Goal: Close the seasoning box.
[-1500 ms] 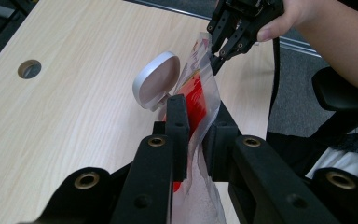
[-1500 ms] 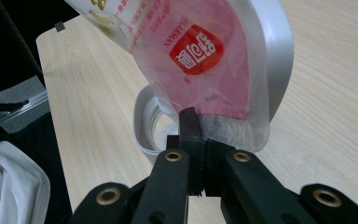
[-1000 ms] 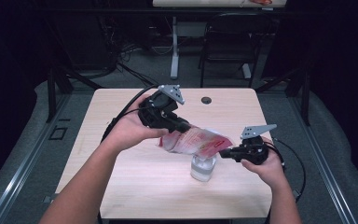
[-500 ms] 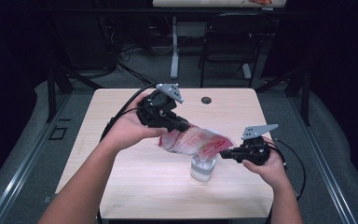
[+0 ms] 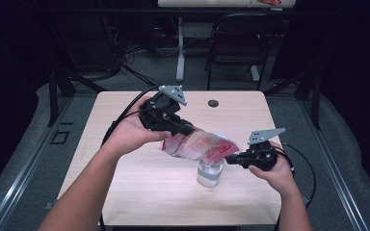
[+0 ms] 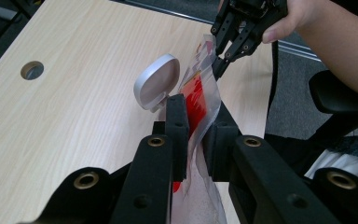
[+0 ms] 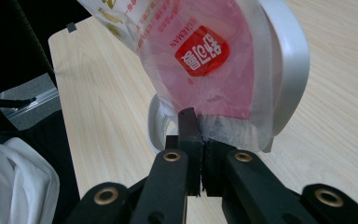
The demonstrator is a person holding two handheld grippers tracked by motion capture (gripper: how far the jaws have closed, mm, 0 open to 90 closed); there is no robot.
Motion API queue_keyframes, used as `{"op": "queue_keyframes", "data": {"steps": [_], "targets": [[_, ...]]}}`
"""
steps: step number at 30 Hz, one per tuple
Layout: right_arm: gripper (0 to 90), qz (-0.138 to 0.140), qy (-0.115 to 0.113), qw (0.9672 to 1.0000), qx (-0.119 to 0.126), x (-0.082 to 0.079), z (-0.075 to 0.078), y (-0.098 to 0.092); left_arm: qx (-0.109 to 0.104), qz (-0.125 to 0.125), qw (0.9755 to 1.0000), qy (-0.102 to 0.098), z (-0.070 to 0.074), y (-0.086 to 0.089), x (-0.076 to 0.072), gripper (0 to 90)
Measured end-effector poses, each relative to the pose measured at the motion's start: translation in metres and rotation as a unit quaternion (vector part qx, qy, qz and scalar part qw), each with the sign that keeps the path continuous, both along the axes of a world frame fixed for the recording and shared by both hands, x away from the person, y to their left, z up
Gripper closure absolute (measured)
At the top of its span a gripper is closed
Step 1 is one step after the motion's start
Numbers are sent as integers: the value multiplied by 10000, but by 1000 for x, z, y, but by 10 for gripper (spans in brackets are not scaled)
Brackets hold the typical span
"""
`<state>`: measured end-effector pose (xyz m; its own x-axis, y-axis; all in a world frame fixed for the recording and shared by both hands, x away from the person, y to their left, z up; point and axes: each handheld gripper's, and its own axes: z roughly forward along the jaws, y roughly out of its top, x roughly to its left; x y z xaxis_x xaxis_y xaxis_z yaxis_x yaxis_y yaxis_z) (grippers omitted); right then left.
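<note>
High view: the red pouch (image 5: 200, 146) hangs over the white cup (image 5: 209, 173) near the worktop's (image 5: 125, 192) front right corner, left claw (image 5: 185, 129) clamped on one end, right claw (image 5: 230, 159) pinching the opposite edge. Judged risk: the thin pinched edge slips, or the pouch sags and tips the cup. Nothing has shifted since the earlier frames.
</note>
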<state>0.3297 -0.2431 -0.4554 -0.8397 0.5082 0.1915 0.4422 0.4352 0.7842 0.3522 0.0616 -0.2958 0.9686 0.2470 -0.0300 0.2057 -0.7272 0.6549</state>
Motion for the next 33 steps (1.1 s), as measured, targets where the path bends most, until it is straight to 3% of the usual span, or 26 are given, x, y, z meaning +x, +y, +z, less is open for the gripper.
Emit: {"op": "queue_keyframes", "data": {"steps": [12,28,33], "targets": [[893,20,-27,10000,-7,-3,5,-7,-62,42,9999,90,-4,2,2,818],[892,-68,-167,9998,65,-2,7,5,-128,190,9997,108,-14,25,-1,814],[890,-192,-242,9995,110,-2,8,8,-151,289,9993,196,-21,33,2,814]]}}
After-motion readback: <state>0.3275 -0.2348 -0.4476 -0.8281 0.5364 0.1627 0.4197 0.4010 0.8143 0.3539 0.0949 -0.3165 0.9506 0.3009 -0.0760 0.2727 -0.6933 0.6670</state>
